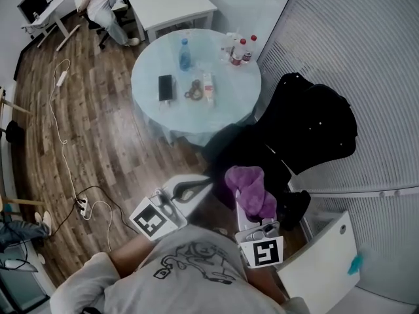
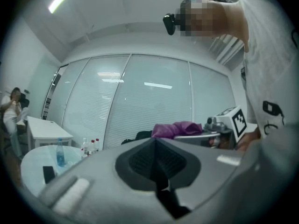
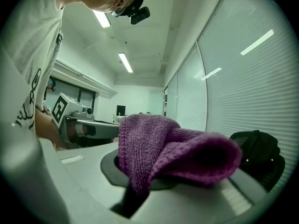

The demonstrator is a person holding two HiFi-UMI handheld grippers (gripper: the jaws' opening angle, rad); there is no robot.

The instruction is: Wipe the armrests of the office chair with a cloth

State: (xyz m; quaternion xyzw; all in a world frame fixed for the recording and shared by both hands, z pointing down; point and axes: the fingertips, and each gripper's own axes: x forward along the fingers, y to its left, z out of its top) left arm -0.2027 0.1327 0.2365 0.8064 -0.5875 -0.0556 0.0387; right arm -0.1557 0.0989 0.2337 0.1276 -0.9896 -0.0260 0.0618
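Note:
A black office chair (image 1: 308,126) stands right of centre in the head view, against the blinds; I cannot make out its armrests. My right gripper (image 1: 245,198) is held low in front of the chair, shut on a bunched purple cloth (image 1: 249,183). In the right gripper view the cloth (image 3: 163,148) hangs over the jaws and the chair (image 3: 259,157) shows at the right. My left gripper (image 1: 195,188) is beside the right one, a little to its left, shut with nothing in it. Its jaws meet in the left gripper view (image 2: 156,160), with the cloth (image 2: 180,129) beyond.
A round glass-topped table (image 1: 147,90) stands just beyond the chair, carrying a water bottle (image 1: 185,54), a phone (image 1: 166,87) and small bottles. A white panel (image 1: 321,257) is at the lower right. Cables (image 1: 65,149) cross the wooden floor. A seated person (image 1: 98,5) is far back left.

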